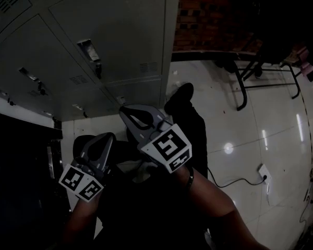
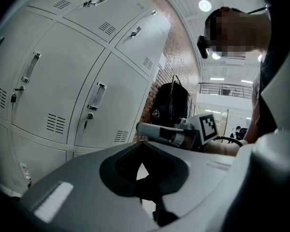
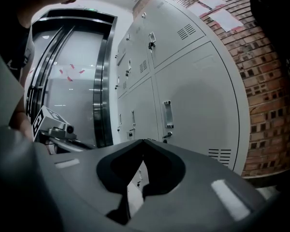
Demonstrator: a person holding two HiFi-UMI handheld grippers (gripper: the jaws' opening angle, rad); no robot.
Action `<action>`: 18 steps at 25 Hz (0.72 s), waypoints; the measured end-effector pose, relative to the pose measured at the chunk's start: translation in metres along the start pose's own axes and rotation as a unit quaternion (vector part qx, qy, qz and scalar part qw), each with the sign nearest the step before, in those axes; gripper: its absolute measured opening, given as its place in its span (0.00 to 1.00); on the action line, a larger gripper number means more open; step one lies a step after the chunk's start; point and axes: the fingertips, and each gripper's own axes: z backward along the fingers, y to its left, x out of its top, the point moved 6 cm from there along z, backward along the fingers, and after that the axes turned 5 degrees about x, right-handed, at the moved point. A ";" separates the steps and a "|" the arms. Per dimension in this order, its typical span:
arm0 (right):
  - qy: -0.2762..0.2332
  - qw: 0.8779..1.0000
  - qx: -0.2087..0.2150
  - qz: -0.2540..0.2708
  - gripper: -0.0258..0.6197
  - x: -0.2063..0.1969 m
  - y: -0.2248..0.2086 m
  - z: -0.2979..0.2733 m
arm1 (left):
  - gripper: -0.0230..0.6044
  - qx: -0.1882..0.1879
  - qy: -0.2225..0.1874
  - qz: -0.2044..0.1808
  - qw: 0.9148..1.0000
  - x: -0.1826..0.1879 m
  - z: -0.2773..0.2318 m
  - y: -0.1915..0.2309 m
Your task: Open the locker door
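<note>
Locker door (image 3: 198, 95) is shut, at the right end of the locker bank (image 2: 48, 81), and is probably the one meant. Nearest the camera, the left gripper (image 2: 142, 142) and right gripper (image 3: 143, 140) both have their jaws pressed together on nothing, well clear of the lockers. The door is a smooth grey metal panel with an upright handle (image 3: 167, 114) near its left edge, a small lock (image 3: 167, 135) below and vent slots (image 3: 220, 153) at its lower right corner. It looks stiff, light and slippery-faced, so the handle is the place to grip. Beyond the door stands a brick wall (image 3: 263, 81).
</note>
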 end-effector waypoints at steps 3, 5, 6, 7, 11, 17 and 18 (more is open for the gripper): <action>0.000 1.000 -0.011 0.005 0.04 0.009 -0.013 -0.013 | 0.06 0.002 -0.010 -0.001 1.000 0.008 -0.005 0.006; 0.000 1.000 -0.026 0.008 0.04 0.017 -0.020 -0.021 | 0.05 -0.002 -0.011 0.000 1.000 0.015 -0.005 0.011; -0.001 0.999 -0.032 0.010 0.05 0.022 -0.024 -0.026 | 0.06 -0.002 -0.010 -0.001 1.000 0.017 -0.006 0.014; -0.002 0.999 -0.037 0.013 0.06 0.027 -0.028 -0.032 | 0.05 0.000 -0.009 -0.002 1.000 0.020 -0.006 0.017; -0.005 0.998 -0.051 0.027 0.10 0.041 -0.045 -0.063 | 0.05 0.014 -0.007 -0.011 1.000 0.032 -0.013 0.033; -0.007 0.997 -0.065 0.030 0.14 0.058 -0.061 -0.112 | 0.06 0.024 -0.015 -0.017 0.999 0.042 -0.010 0.039; -0.007 0.997 -0.071 0.026 0.14 0.060 -0.063 -0.119 | 0.05 0.026 -0.014 -0.017 0.999 0.041 -0.008 0.039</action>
